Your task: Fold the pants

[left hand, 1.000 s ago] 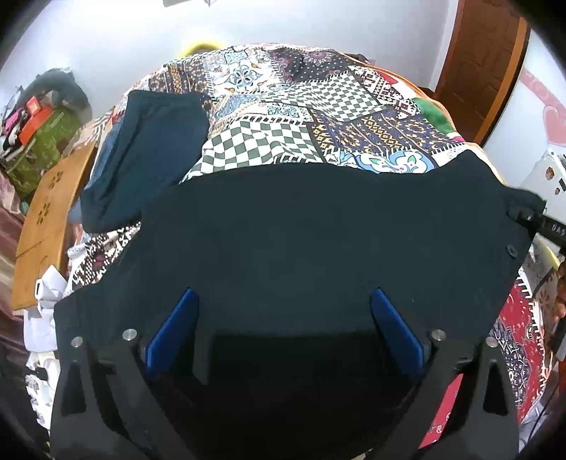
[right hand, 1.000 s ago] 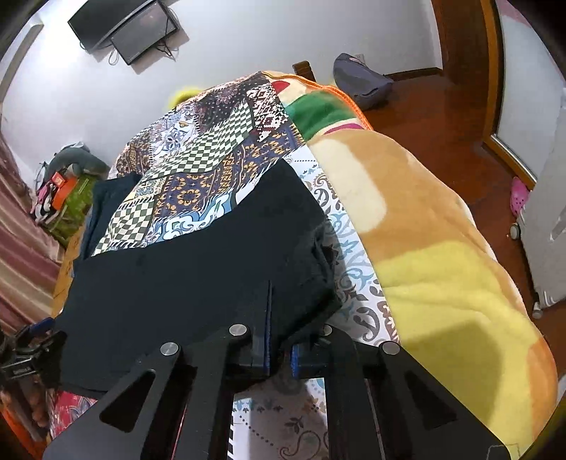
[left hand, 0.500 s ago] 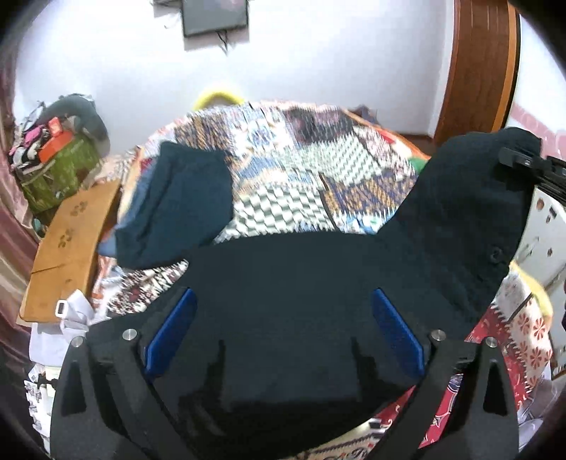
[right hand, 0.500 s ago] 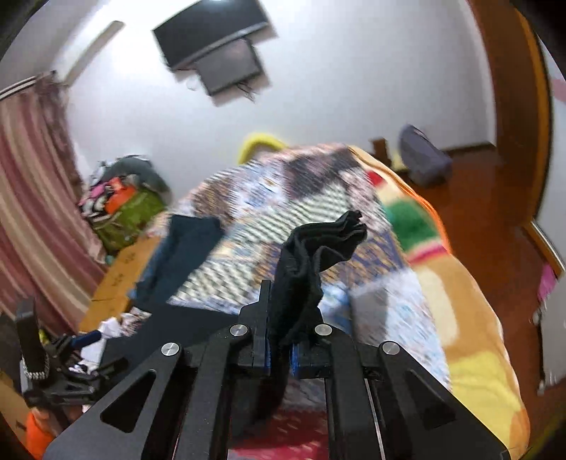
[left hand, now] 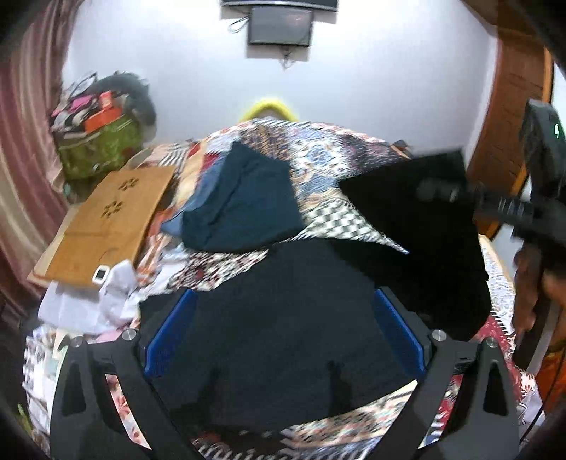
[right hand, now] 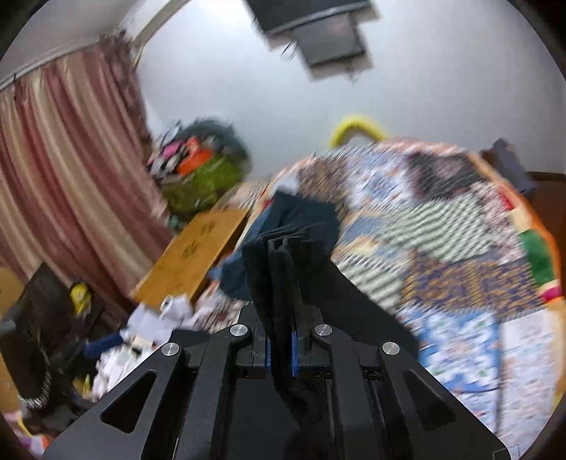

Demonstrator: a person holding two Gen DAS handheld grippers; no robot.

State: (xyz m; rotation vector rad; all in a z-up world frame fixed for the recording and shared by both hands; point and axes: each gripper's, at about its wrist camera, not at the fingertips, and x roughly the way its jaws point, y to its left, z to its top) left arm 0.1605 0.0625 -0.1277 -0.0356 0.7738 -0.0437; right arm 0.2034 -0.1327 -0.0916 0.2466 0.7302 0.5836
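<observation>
My right gripper [right hand: 279, 348] is clenched on a bunched edge of the black pants [left hand: 283, 336], with the cloth standing up in pleats between the two blue pads [right hand: 294, 354] and trailing down behind them. In the left wrist view that same gripper [left hand: 442, 193] shows at the right, holding one end of the pants raised off the bed, so the fabric hangs as a dark flap over the patchwork bedspread [left hand: 318, 152]. The rest of the pants lies on the near part of the bed, spread under my left gripper [left hand: 283, 332]. Its blue pads [left hand: 169, 332] stand wide apart, released, with the black cloth showing between them (whether they brush the fabric I cannot tell). Farther off, to the left on the bedspread, sits a folded dark blue garment [left hand: 244, 201]. A wooden board [left hand: 106, 223] leans at the bed's left side, beside crumpled white cloth [left hand: 106, 297]. A screen [left hand: 281, 30] hangs on the far wall. The right wrist view is blurred.
</observation>
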